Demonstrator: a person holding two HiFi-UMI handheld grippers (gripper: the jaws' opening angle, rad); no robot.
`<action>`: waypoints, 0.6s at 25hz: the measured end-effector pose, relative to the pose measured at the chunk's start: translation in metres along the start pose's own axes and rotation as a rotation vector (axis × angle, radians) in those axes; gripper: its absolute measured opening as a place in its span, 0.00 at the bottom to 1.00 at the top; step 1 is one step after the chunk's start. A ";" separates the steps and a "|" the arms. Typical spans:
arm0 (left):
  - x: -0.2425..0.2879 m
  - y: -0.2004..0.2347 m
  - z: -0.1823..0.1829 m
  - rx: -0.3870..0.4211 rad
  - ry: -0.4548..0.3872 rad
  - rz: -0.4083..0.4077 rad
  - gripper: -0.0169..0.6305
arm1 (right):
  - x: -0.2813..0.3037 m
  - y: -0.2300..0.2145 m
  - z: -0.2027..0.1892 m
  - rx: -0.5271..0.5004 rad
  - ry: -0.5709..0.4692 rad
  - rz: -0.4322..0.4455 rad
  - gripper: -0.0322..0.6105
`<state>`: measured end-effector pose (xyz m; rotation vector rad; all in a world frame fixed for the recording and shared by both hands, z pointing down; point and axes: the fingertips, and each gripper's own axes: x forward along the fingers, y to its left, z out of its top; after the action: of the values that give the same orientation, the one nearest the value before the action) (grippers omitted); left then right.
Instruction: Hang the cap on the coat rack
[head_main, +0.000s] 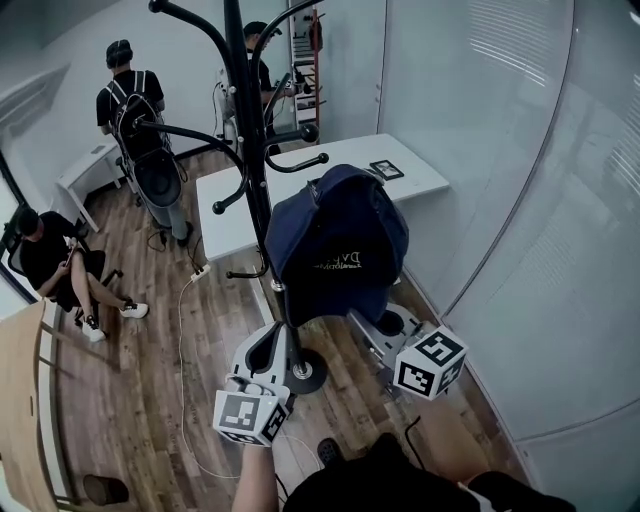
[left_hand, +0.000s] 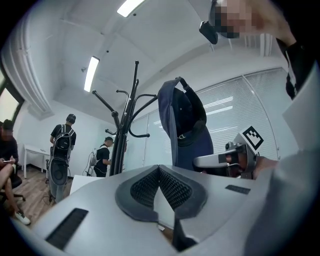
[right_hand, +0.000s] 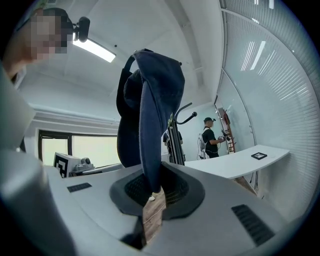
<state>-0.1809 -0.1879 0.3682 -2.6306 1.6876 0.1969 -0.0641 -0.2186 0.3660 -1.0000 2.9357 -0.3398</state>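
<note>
A navy cap (head_main: 335, 245) stands upright in the air just right of the black coat rack (head_main: 246, 130). My right gripper (head_main: 354, 320) is shut on its lower edge, with the cloth running down between the jaws (right_hand: 156, 184). In the left gripper view the cap (left_hand: 182, 125) is apart from the rack's hooks (left_hand: 127, 127), its back strap uppermost. In the right gripper view the cap (right_hand: 150, 100) hides most of the rack (right_hand: 176, 145). My left gripper (head_main: 281, 330) is low beside the rack's pole, shut (left_hand: 159, 169) with nothing in it.
The rack's round base (head_main: 308, 375) stands on the wood floor between my grippers. A white table (head_main: 425, 172) sits behind the rack, and a glass wall (head_main: 520, 200) runs along the right. Two people stand at the back, one sits at the left. A cable (head_main: 182, 340) trails over the floor.
</note>
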 end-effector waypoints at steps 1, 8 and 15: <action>0.002 0.003 0.001 0.002 -0.001 0.004 0.05 | 0.004 -0.001 0.002 0.006 0.000 0.005 0.12; 0.005 0.009 0.003 0.011 -0.010 0.010 0.05 | 0.016 -0.011 0.008 0.040 -0.001 0.002 0.12; 0.011 0.007 -0.004 0.000 0.010 -0.010 0.05 | 0.030 -0.013 0.014 0.049 0.024 -0.011 0.12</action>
<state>-0.1823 -0.2015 0.3717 -2.6449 1.6767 0.1839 -0.0785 -0.2496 0.3563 -1.0129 2.9287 -0.4251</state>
